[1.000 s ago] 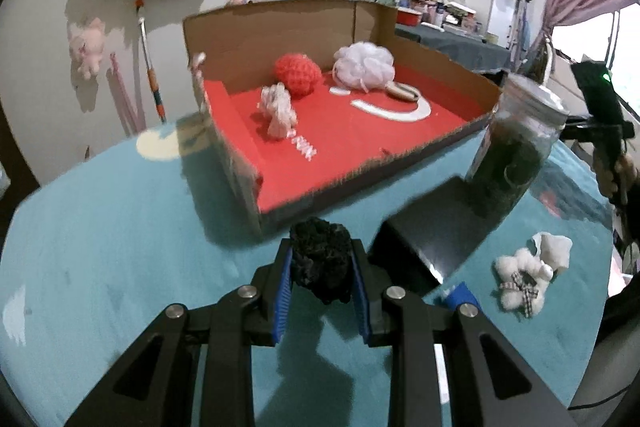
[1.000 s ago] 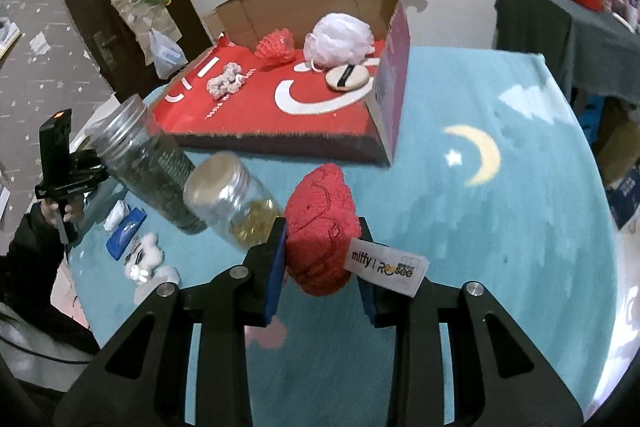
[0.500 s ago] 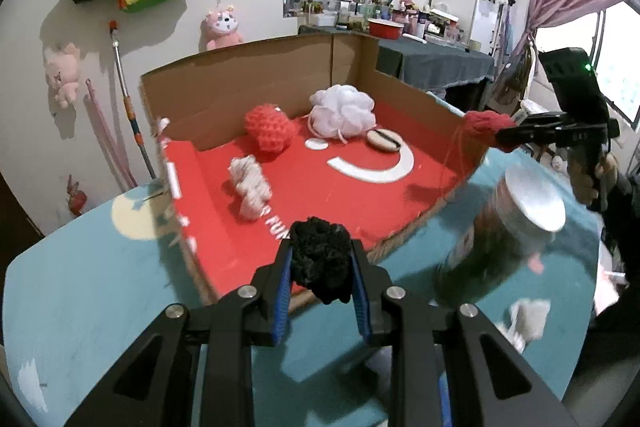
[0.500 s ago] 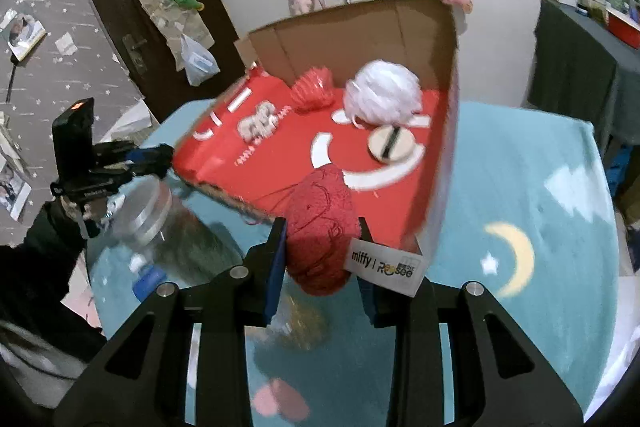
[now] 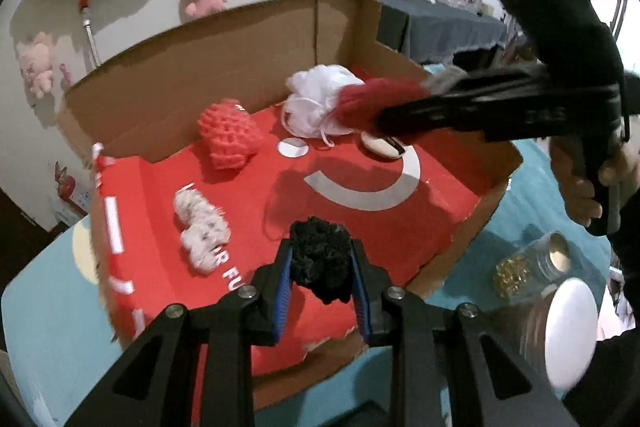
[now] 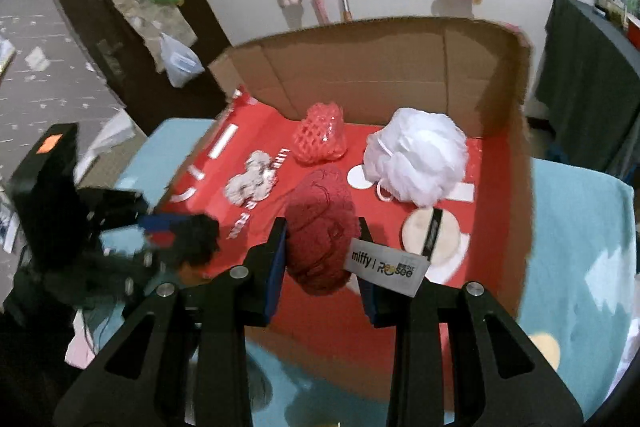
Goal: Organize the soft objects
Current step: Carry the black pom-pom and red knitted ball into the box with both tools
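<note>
above the red floor of the cardboard box (image 5: 224,67), open-topped, tall brown walls at back and at the right of the right wrist view, low front edge toward both tools; set on a teal tablecloth (image 5: 44,327).

left gripper (image 5: 320,279): over the front-left part of the box floor, jaws clamped on a black fuzzy ball (image 5: 320,255); bare red floor directly below and ahead, so judged a straight drop. nearer the low front edge than the right tool.

right gripper (image 6: 322,257): over the middle of the box, jaws pinched on a dark red yarn ball (image 6: 322,231) with a white miffy tag (image 6: 386,269) hanging at its right side; in the left wrist view reaching in from the right, across the box.

already lying in the box, largest first: white mesh pouf (image 6: 418,157), back right; coral net sponge (image 6: 320,139), back centre; small white plush (image 6: 250,183), left; round cream puff with black band (image 6: 430,235), just right of the red ball, touching nothing seen.

in the way: pouf and puff close beside the right tool's likely drop spot; free floor judged between plush and puff. the two tools near each other, apart.

outside the box: two glass jars (image 5: 536,263), lying near the right front corner.
</note>
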Motion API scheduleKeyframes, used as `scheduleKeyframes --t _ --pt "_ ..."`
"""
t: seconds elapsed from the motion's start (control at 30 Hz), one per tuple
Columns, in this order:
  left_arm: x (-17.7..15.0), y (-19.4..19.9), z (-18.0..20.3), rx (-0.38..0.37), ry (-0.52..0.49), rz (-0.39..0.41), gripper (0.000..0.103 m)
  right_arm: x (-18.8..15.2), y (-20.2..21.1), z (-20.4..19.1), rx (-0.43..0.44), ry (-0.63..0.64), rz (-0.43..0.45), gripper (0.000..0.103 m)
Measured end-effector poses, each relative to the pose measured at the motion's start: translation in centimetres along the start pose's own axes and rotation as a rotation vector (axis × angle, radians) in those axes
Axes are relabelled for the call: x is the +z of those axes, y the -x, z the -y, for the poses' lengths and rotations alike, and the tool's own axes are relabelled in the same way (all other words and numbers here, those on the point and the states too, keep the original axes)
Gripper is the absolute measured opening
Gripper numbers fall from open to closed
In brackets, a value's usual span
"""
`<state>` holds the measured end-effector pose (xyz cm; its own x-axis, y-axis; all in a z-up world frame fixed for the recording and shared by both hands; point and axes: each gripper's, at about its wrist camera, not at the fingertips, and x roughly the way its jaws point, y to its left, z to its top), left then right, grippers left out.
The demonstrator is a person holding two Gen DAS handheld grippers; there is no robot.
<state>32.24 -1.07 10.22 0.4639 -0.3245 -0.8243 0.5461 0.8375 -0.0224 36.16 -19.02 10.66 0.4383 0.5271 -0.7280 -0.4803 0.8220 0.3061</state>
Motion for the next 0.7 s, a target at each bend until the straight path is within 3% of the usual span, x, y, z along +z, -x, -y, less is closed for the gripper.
scheduleKeyframes --t 0.37,0.7 --pt "2.8 -5.6 -1.4 0.019 0.011 -0.107 0.029 3.0 -8.0 0.9 -0.077 0.018 -0.213 0.03" --pt "4.1 -8.5 -2.8 0.047 0.013 -0.123 0.03 3.2 -10.4 2.8 -0.092 -0.001 -0.273 0.031"
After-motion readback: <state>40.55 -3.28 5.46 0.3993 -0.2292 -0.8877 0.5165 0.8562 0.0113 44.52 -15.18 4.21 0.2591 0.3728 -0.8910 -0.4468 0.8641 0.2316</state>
